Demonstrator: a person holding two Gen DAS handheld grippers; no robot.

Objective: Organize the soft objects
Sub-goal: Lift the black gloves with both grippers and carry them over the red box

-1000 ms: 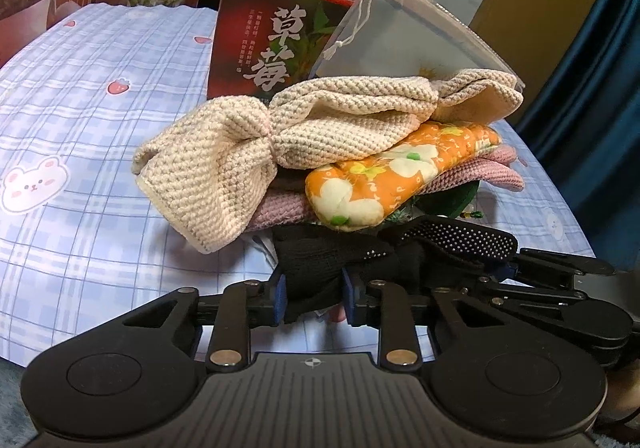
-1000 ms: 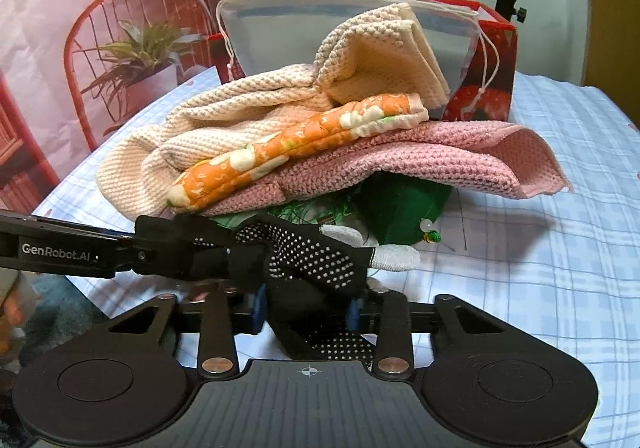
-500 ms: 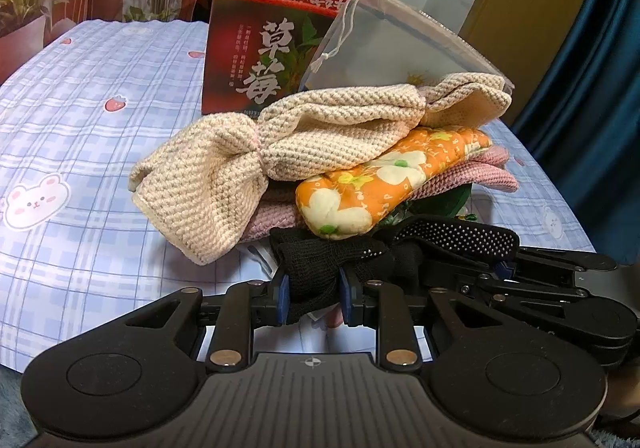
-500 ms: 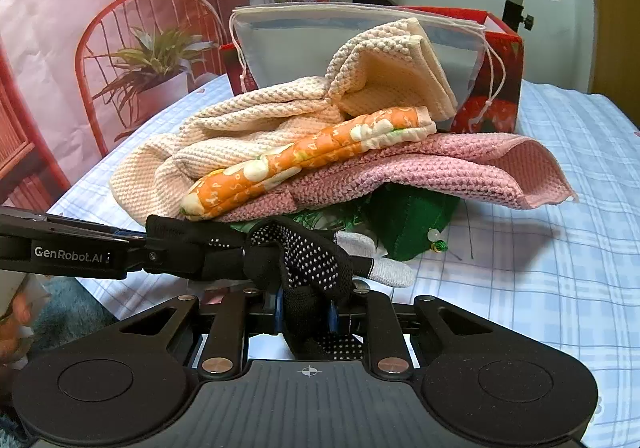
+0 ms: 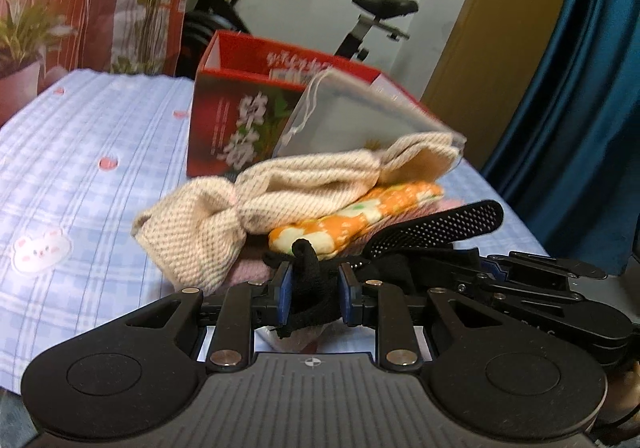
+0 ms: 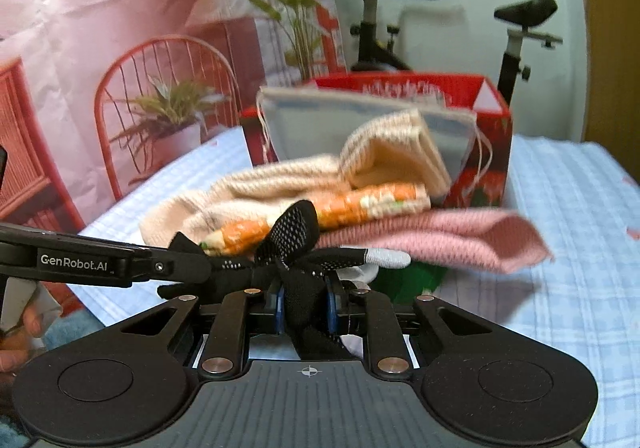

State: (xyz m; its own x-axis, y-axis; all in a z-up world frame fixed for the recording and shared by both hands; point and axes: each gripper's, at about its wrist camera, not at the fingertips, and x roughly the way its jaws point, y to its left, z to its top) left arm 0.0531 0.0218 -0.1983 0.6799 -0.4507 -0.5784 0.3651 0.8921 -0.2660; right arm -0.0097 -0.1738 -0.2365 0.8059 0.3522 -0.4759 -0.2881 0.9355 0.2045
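Between the two grippers: a black knitted glove with white grip dots (image 6: 294, 236) hung stretched, clear of the checked tablecloth, just in front of the pile.
Left gripper (image 5: 314, 290): clenched on a bunched black fold of the glove, its blue pads pressing in from both sides.
Right gripper (image 6: 302, 306): clamped on another fold of the same glove, one dotted finger flopping upward, a grey-tipped finger poking out to the right.
Why two holds: my read was that gripping it at two spots let the limp knit be spread or straightened instead of dangling in a clump.
Pile behind: a cream waffle-weave towel (image 5: 256, 215) lay on top, knotted at the middle; under it an orange floral padded cloth (image 5: 360, 215); under that a pink waffle-knit cloth (image 6: 440, 236), its corner sticking out to the right.
Beneath the pile: something dark green (image 6: 404, 280) peeked out, too hidden to name.
Further back: a pale drawstring fabric bag (image 6: 320, 123) leaned against a red cardboard box with white characters (image 5: 232, 119), open at the top, probably the destination for the soft things.
Surface: a light blue checked tablecloth with strawberry and bunny prints (image 5: 80, 167) carried everything.
Risk: a loose fold could have slipped from either pinch if the two pulled apart too hard.
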